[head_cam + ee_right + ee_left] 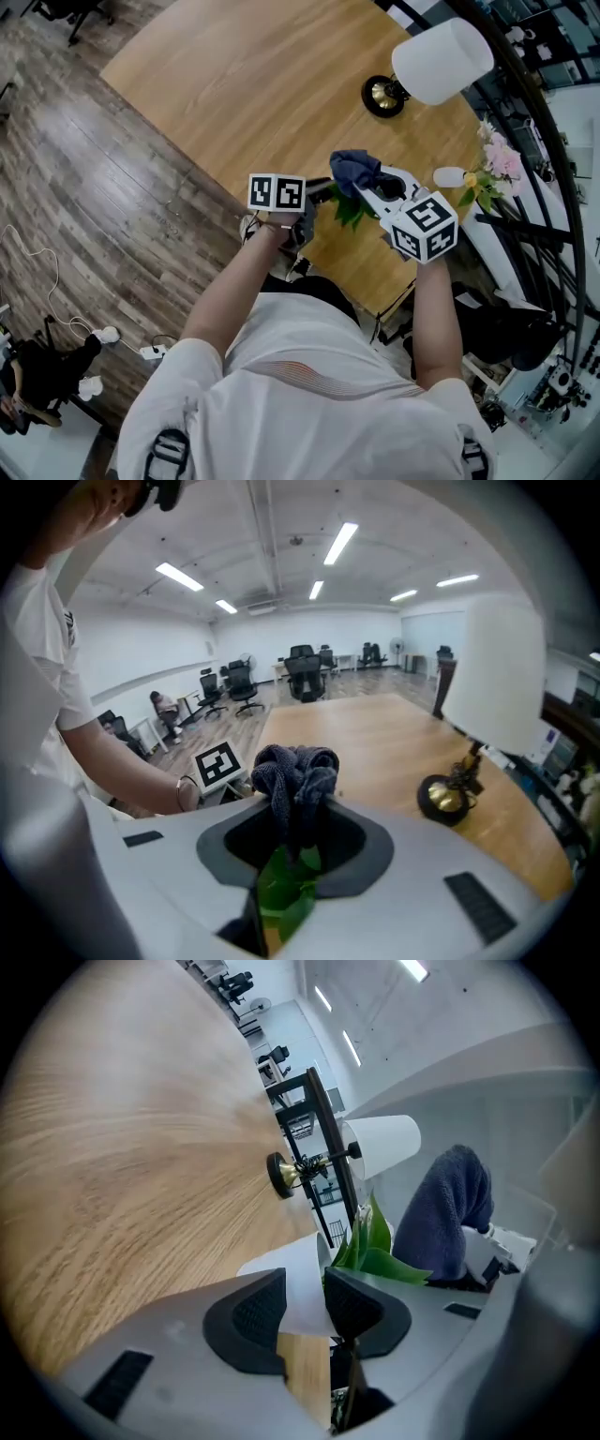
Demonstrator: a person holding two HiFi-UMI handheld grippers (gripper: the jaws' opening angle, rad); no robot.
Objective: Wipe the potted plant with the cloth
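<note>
Dark-blue cloth point(354, 169) lies bunched on top of the potted plant point(349, 208) at the bench point(234, 84) edge closest to the person, well to the near side of the lamp point(436, 61). The R hand-held gripper point(370, 183) is clamped on it. That gripper's own view shows the cloth point(295, 780) pinched btwn the jaws, w/ a wad standing above them and green leaves point(286, 892) directly beneath.

The L hand-held gripper point(322, 192), on the plant's side away from the lamp, is closed on the thin wall of the white pot point(298, 1283). The wall runs btwn the two dark pads. Leaves point(370, 1241) rise just beyond them, w/ the cloth point(445, 1213) behind. Whether the pot rests on the wood can't be made out.

The lamp has a white shade and a brass base point(382, 96) and stands further in on the bench. Pink and yellow flowers point(495, 161) sit by the bench's R edge, nearer the person than the lamp. Wood-plank floor point(84, 216) spreads far L of the lamp.
</note>
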